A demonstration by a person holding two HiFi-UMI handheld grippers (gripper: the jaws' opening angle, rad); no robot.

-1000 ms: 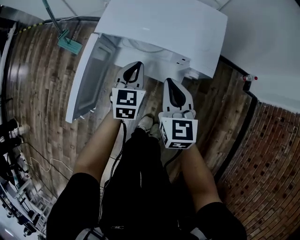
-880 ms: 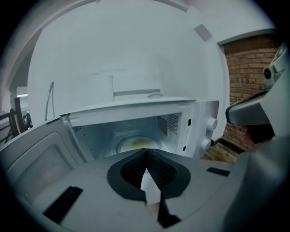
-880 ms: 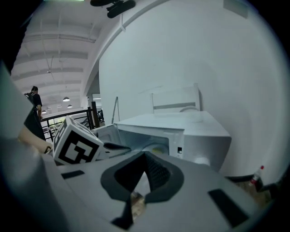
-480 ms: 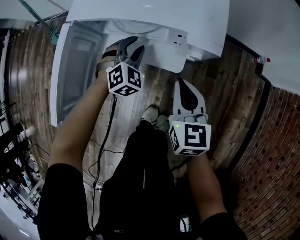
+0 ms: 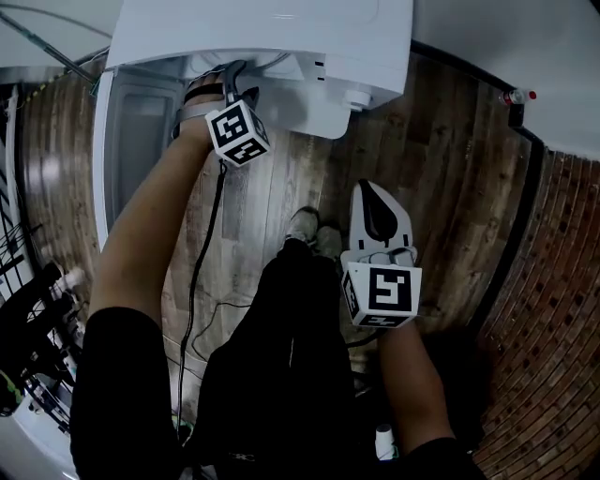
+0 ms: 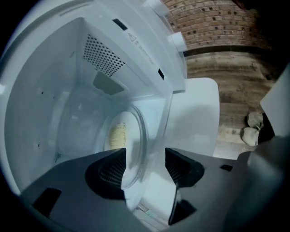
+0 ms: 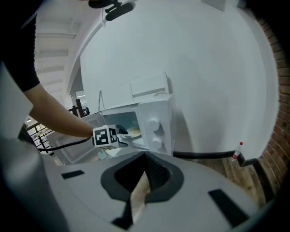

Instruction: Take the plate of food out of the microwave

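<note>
The white microwave (image 5: 281,28) stands with its door (image 5: 131,141) swung open to the left. Inside it, a clear plate (image 6: 129,149) with pale yellow food (image 6: 118,134) lies on the floor of the cavity. My left gripper (image 6: 145,165) reaches into the opening; its jaws are opening, and the plate's near rim lies between them with no pad pressing on it. In the head view its tips (image 5: 232,75) are half hidden under the microwave's top. My right gripper (image 5: 374,190) hangs back over the wooden floor, shut and empty (image 7: 146,174).
The microwave (image 7: 152,120) rests on a white stand (image 6: 195,118) against a white wall. A small red-capped bottle (image 7: 237,152) stands by the black skirting at the right. Brick flooring (image 5: 553,309) lies to the right, cables and racks (image 5: 28,319) to the left.
My left gripper has moved forward from in front of the microwave into its opening, and its jaws have spread. The right gripper has dropped back, away from the microwave.
</note>
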